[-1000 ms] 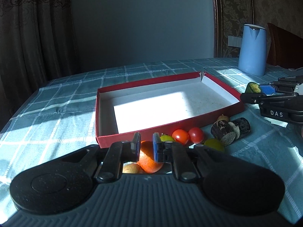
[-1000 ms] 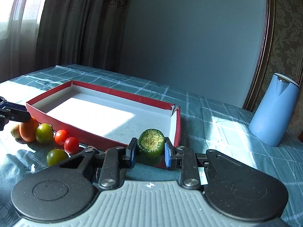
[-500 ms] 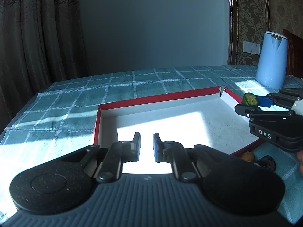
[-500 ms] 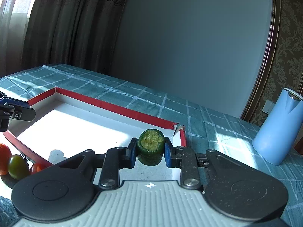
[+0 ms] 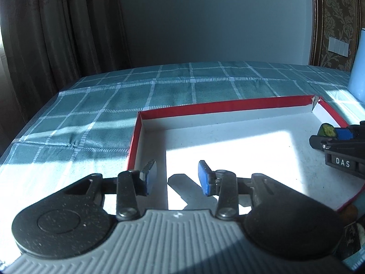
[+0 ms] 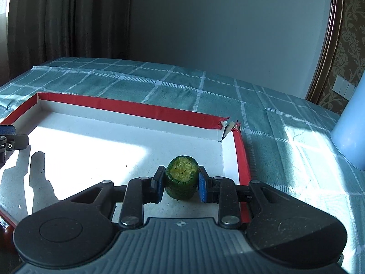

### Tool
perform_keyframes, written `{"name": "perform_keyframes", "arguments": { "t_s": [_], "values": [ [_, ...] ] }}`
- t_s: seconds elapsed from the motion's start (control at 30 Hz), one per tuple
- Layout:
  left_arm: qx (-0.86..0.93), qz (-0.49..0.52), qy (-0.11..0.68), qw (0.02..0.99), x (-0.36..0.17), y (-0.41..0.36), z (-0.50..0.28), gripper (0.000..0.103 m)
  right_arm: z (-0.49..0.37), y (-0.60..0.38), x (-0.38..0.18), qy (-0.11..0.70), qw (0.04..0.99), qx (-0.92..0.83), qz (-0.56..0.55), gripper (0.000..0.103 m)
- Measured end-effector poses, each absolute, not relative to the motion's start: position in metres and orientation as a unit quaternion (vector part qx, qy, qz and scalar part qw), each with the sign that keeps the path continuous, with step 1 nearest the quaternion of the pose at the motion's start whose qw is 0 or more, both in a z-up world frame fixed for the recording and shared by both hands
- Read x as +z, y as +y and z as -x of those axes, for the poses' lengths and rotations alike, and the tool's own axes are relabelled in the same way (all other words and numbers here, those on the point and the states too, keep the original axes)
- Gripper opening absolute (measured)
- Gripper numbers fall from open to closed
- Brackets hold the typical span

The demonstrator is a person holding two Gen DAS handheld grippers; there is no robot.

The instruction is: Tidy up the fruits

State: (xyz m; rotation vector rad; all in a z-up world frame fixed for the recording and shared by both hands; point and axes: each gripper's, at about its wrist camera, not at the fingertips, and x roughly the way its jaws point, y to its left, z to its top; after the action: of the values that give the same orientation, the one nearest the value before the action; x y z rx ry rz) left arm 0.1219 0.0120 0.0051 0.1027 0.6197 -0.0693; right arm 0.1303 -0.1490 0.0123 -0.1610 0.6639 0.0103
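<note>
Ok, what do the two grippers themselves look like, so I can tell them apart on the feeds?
Both look alike: black linkage fingers with silver pivot pins, blue pads, round black discs on a ribbed grey base. The right gripper shows white "DAS" lettering on its side in the left wrist view. No cables or sleeves are visible on either, including the left gripper.

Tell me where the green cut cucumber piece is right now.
The green cut cucumber piece sits between the right gripper's blue pads, over the white floor of the red-walled box, near its torn right corner.

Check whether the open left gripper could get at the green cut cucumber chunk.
Probably not yet: the right gripper stands closed on the green cut cucumber chunk, covering both its sides.
</note>
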Motion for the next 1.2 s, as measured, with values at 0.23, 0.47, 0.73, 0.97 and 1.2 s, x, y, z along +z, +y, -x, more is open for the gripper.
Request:
{"name": "perform_keyframes", "arguments": {
  "t_s": [0.23, 0.47, 0.73, 0.97, 1.2],
  "values": [
    [-0.022, -0.064, 0.240, 0.969, 0.017, 0.014, -0.098, 0.085, -0.124, -0.156, 0.016, 0.304, 0.951, -0.006, 0.066, 0.078],
    [-0.027, -0.029, 0.211, 0.977, 0.028, 0.035, -0.075, 0.092, -0.104, -0.168, 0.023, 0.285, 0.958, -0.007, 0.044, 0.078],
    [-0.022, 0.053, 0.218, 0.974, 0.029, 0.080, -0.041, 0.094, -0.068, -0.175, 0.039, 0.245, 0.969, -0.003, 0.013, 0.078],
    [-0.069, 0.022, 0.221, 0.972, 0.022, 0.094, 0.014, 0.093, -0.052, -0.190, 0.043, 0.237, 0.971, -0.004, -0.013, 0.078],
    [-0.105, -0.067, 0.248, 0.961, 0.003, 0.074, 0.039, 0.075, -0.053, -0.196, 0.043, 0.244, 0.969, -0.002, -0.036, 0.078]
  ]
}}
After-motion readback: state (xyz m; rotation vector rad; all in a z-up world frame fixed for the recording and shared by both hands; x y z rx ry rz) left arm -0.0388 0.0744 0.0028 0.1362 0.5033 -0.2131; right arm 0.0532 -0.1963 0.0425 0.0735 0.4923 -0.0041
